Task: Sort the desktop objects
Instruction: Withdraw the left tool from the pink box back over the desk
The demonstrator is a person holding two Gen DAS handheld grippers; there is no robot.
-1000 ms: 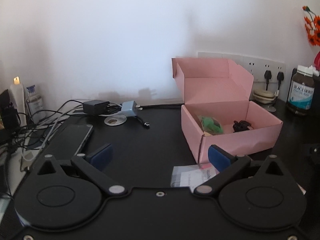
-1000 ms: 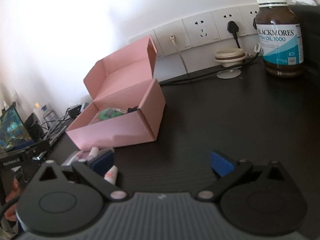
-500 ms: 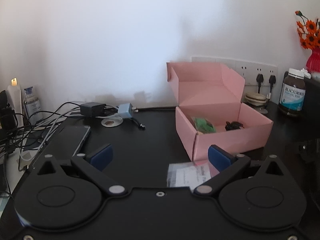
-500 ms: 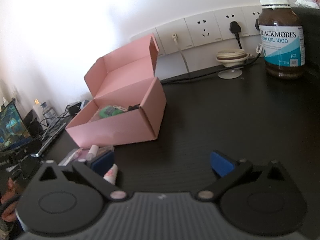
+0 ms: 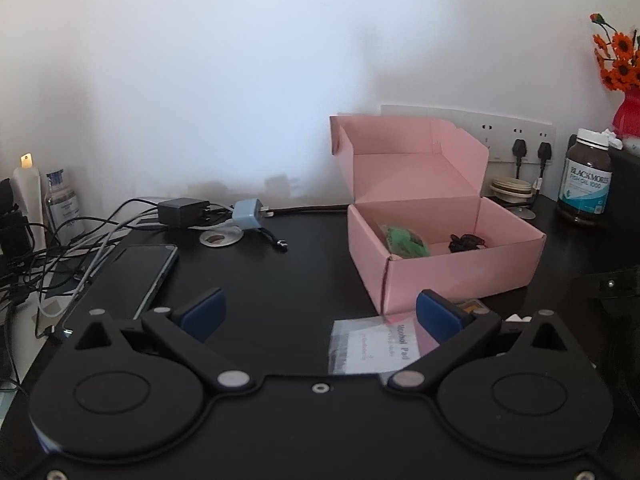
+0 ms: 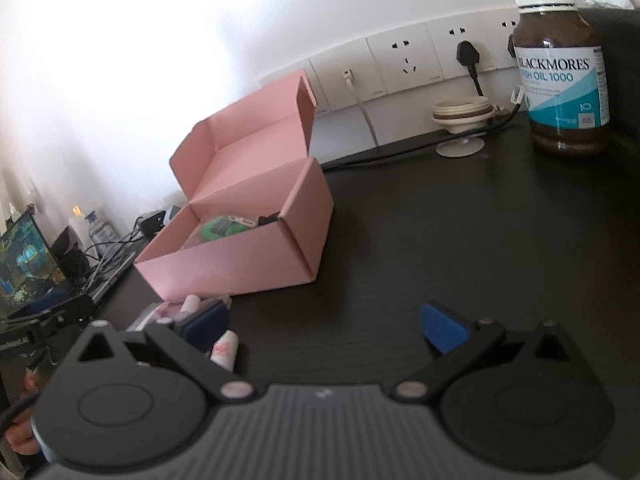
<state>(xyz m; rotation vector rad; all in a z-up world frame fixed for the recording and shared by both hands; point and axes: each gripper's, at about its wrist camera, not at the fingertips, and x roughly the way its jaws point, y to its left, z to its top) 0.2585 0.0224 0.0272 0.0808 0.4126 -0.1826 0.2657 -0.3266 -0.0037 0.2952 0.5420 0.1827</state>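
Left wrist view shows the left tongs (image 5: 318, 312) wide apart and empty, the pink box (image 5: 444, 256) ahead to their right on the table (image 5: 288, 276). Right tongs (image 6: 326, 326) also spread empty, the box ahead-left.

Readable text: brown supplement bottle (image 6: 560, 76) at 1 o'clock, label "BLACKMORES FISH OIL 1000". Clear sachet (image 5: 370, 346) in front of the pink box (image 5: 460, 272), 5 o'clock, reads "Alcohol Pad". Remaining print too small.
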